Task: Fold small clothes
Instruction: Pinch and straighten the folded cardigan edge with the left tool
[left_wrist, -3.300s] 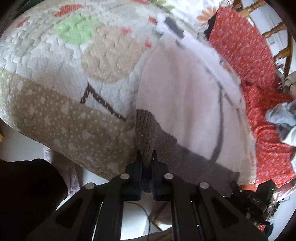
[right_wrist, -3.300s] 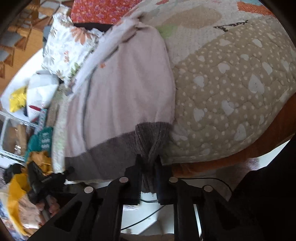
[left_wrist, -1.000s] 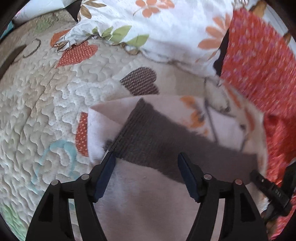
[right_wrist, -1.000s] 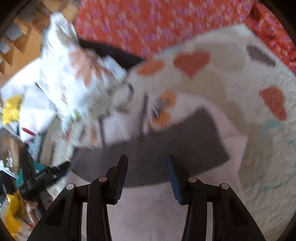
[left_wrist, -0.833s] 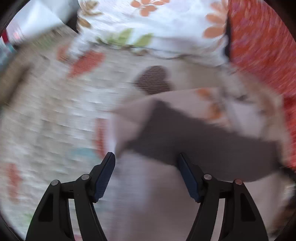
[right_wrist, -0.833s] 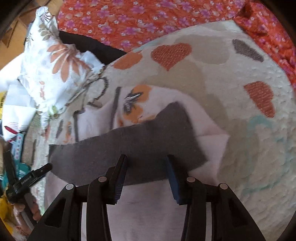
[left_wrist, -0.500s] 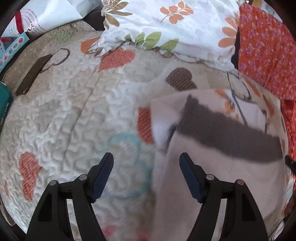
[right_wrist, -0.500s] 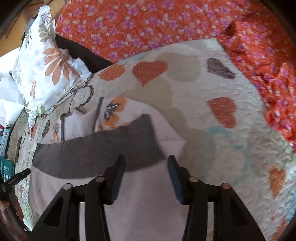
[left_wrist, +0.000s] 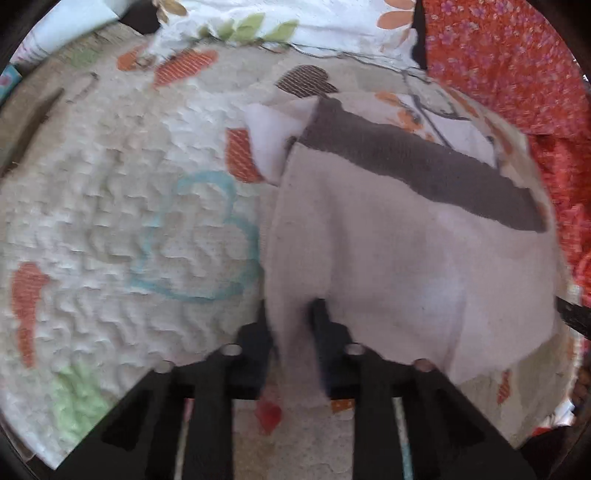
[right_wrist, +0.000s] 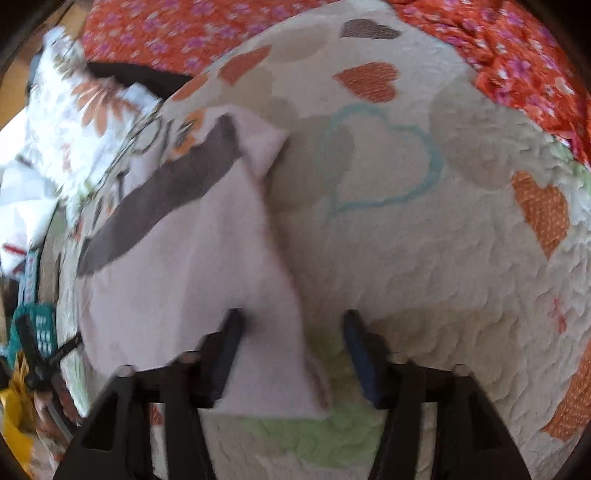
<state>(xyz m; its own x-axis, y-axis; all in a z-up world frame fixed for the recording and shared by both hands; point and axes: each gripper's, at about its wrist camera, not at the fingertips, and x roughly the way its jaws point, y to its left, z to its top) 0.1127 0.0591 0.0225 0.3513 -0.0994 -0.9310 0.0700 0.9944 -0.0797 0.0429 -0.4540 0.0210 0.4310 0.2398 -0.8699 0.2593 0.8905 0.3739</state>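
Observation:
A small pale pink garment with a dark grey ribbed band lies folded over on a quilted heart-pattern bedspread. My left gripper is shut on the near left fold edge of the garment. In the right wrist view the same garment lies left of centre, its grey band slanting up. My right gripper is open, its jaws wide apart around the garment's near right corner, which lies between them.
A floral white pillow lies at the far edge of the bedspread. Red flowered cloth covers the right side and shows at the top of the right wrist view. Clutter and a teal item sit off the bed's left.
Both grippers let go of the grey band after carrying it up and over, then pulled back to the fold's near edge. The left gripper has closed on that edge; the right stays open.

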